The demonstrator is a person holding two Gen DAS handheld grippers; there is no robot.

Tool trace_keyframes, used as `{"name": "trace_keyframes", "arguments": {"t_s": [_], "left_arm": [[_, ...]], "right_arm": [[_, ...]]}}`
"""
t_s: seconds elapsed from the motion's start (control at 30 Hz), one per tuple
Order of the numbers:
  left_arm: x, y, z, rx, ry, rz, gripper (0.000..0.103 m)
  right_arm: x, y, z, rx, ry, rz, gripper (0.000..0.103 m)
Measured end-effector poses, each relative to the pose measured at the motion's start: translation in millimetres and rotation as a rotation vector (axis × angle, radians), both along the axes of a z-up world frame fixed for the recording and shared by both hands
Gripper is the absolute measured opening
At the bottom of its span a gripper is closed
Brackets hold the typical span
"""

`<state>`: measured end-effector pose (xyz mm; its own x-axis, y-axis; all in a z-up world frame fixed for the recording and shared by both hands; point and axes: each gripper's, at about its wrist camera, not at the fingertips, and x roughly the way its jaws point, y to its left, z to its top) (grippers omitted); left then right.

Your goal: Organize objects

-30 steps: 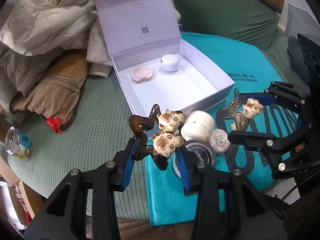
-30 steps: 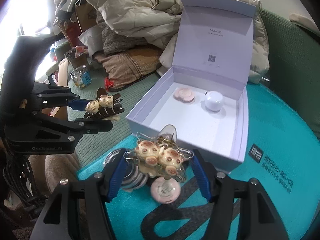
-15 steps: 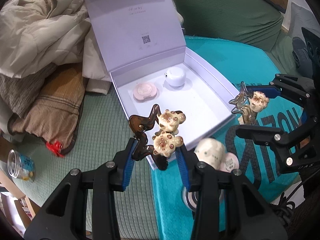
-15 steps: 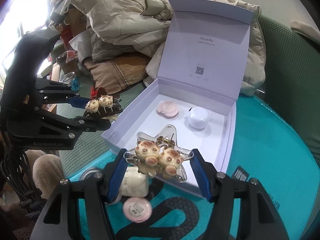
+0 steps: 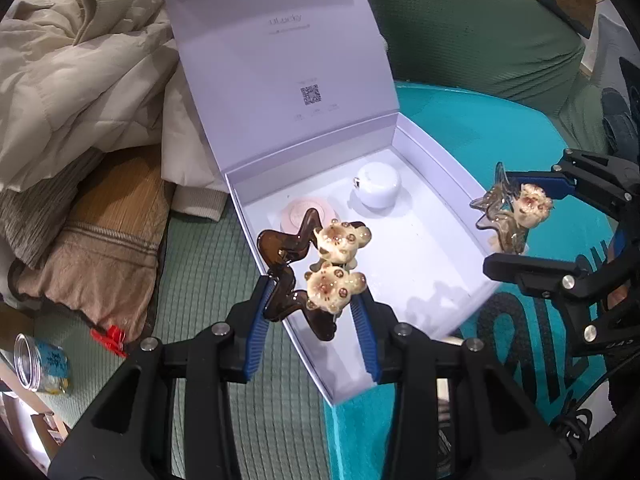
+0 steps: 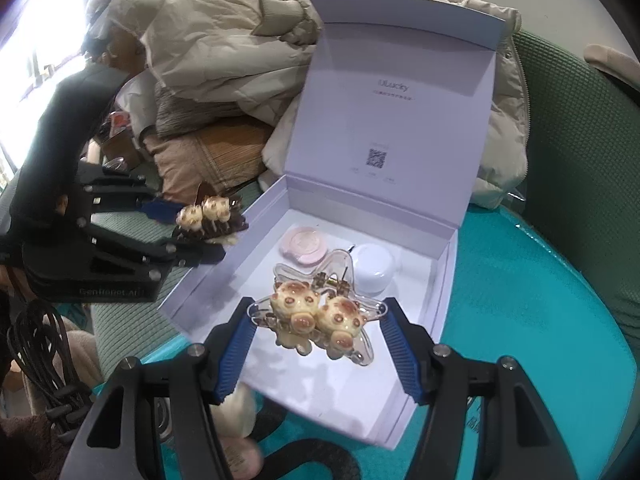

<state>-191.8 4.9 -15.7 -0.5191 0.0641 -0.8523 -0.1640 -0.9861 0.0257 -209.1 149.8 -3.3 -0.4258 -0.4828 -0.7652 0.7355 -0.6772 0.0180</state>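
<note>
Left gripper is clamped on the brown hair clip with its two cream bears, hanging over the near left corner of the white box. Right gripper pinches the clear star clip, also bear-topped, above the box's front half. Inside the box, at the back by the raised lid, a pink compact lies just beside a white jar. The box rests on the teal mat; a beige jacket is heaped behind its left side.
</note>
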Motion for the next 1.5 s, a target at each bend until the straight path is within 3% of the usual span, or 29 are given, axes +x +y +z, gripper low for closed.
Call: {"name": "trace_keyframes", "arguments": {"t_s": [0.5, 0.93, 1.5], "left_arm": [[-46.5, 2.9, -25.3, -0.002, -0.053, 0.002, 0.037], [-76.2, -12.0, -42.2, 0.067, -0.049, 0.021, 0.037], [-111.3, -8.3, -62.5, 0.085, -0.043, 0.011, 0.037]], "right_arm": [[-46.9, 1.5, -9.7, -0.015, -0.003, -0.086, 0.064], [-86.2, -18.8, -30.4, 0.001, -0.012, -0.108, 0.064], [-129.0, -38.1, -62.1, 0.036, -0.079, -0.192, 0.064]]}}
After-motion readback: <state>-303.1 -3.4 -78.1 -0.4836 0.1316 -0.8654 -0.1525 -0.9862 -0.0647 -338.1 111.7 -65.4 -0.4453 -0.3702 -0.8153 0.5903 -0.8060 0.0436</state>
